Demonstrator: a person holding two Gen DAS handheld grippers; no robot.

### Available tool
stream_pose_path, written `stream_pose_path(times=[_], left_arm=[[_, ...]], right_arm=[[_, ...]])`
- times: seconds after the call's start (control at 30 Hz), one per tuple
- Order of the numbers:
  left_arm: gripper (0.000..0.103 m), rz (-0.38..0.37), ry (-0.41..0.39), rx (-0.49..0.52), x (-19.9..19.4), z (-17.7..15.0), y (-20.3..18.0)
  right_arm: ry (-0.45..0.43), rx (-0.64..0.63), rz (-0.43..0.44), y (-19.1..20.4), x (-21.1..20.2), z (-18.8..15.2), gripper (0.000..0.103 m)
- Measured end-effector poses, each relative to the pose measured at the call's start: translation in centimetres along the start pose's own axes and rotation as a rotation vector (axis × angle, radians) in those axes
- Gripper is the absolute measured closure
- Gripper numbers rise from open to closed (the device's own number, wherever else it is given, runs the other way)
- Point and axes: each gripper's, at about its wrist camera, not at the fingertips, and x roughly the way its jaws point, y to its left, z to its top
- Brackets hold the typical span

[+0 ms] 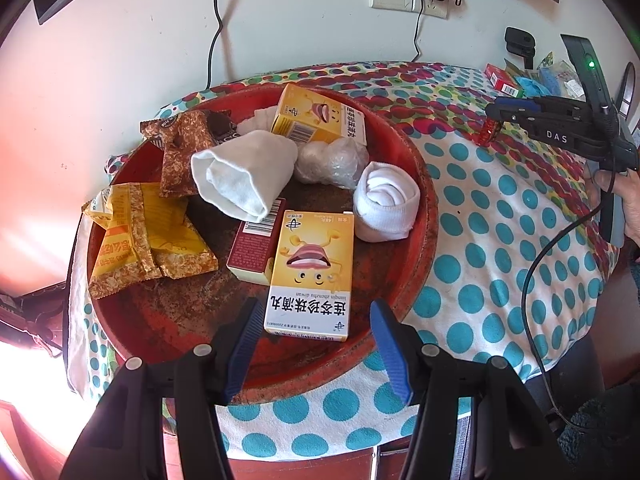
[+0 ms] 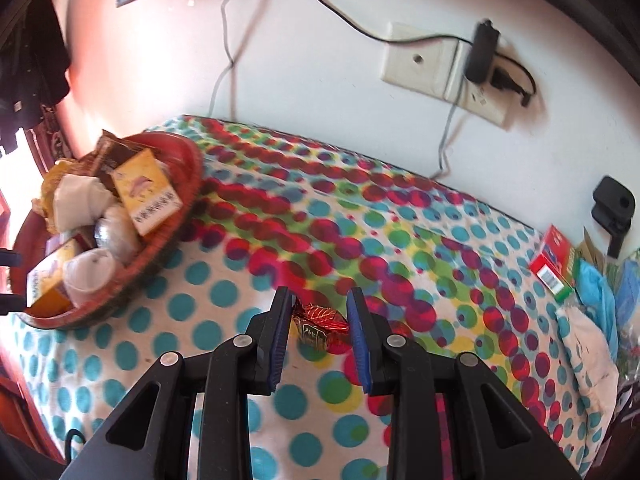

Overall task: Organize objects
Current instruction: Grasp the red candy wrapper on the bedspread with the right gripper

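Blue ribbed pads of the right gripper [image 2: 318, 334] straddle a red foil-wrapped candy [image 2: 320, 326] on the dotted cloth [image 2: 224, 292] — jaws parted, contact not confirmed. Judged light, crinkly and slippery; grip across its thicker middle. Left gripper [image 1: 312, 344] hangs released over the red tray [image 1: 420, 184] — cartons, rolled socks, snack packets inside.
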Motion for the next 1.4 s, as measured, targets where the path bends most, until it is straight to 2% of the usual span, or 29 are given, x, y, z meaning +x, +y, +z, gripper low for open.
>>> stream_pose_path(times=[0.43, 0.73, 0.83, 0.9, 1.0, 1.13, 1.2, 1.3, 1.33, 1.4], left_arm=[[0.046, -0.003, -0.038, -0.030, -1.6, -0.1, 0.9], [0.046, 0.003, -0.033, -0.063, -1.6, -0.6, 1.8], [0.046, -0.009, -0.038, -0.078, -1.6, -0.7, 1.9], [0.046, -0.025, -0.054, -0.079, -1.8, -0.7, 1.8], [0.046, -0.025, -0.066, -0.073, -1.6, -0.4, 1.6], [0.046, -0.052, -0.053, -0.078, -1.0, -0.2, 1.4], [0.046, -0.051, -0.055, -0.072, -0.9, -0.3, 1.2], [0.046, -0.058, -0.045, -0.071, -0.5, -0.4, 1.1], [0.046, -0.059, -0.043, -0.072, -0.4, -0.4, 1.1], [0.046, -0.070, -0.041, -0.072, -0.3, -0.4, 1.1]], right_arm=[[-0.052, -0.077, 0.124, 6.5, -2.1, 2.2, 0.077], [-0.073, -0.105, 0.209, 10.0, -2.5, 2.8, 0.077], [-0.085, -0.067, 0.237, 8.8, -3.1, 1.9, 0.077], [-0.095, -0.055, 0.204, 7.6, -3.5, 1.0, 0.077], [-0.064, -0.037, 0.172, 5.5, -3.4, 0.2, 0.077], [-0.049, -0.044, 0.125, 3.8, -3.3, -0.3, 0.077], [-0.039, -0.002, 0.115, 2.3, -2.7, -0.9, 0.076], [0.000, 0.064, 0.120, 0.4, -1.7, -1.5, 0.081], [0.007, 0.062, 0.121, 0.2, -1.7, -1.7, 0.087], [0.023, 0.037, 0.102, 0.1, -1.6, -2.2, 0.089]])
